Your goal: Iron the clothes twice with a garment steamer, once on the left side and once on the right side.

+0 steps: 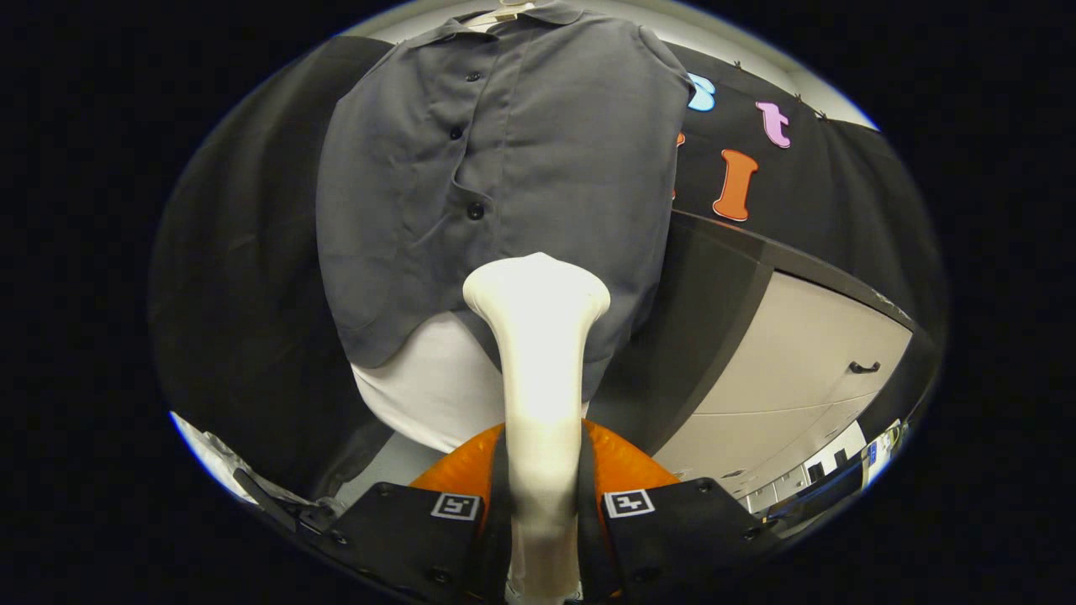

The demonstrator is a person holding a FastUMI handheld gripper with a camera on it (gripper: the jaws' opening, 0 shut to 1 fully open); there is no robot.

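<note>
The gripper (542, 496) is clamped on the white garment steamer (538, 370), its 2 fingers pressing the steamer's neck from either side, with no gap showing between finger and handle. The steamer rises straight ahead from between the fingers and flares into a broad, rounded head, which stands in front of the lower hem of a dark grey shirt (538, 168); whether the head touches the cloth cannot be told from this angle. The shirt hangs on a hanger (504, 13) at the top, collar up, its placket running down the front with 4 dark buttons visible, and the fabric to the left of the placket shows soft creases. Below the grey hem a white garment (420, 395) or underlayer hangs lower, beside the steamer's neck. The steamer head sits slightly to the right of the button line, over the shirt's lower middle. Behind the shirt is the black cloth wall (235, 252) of the booth. Off to the right, beyond the fingers, runs a pale cabinet (799, 353) with a dark top edge and a small dark handle (863, 367).
</note>
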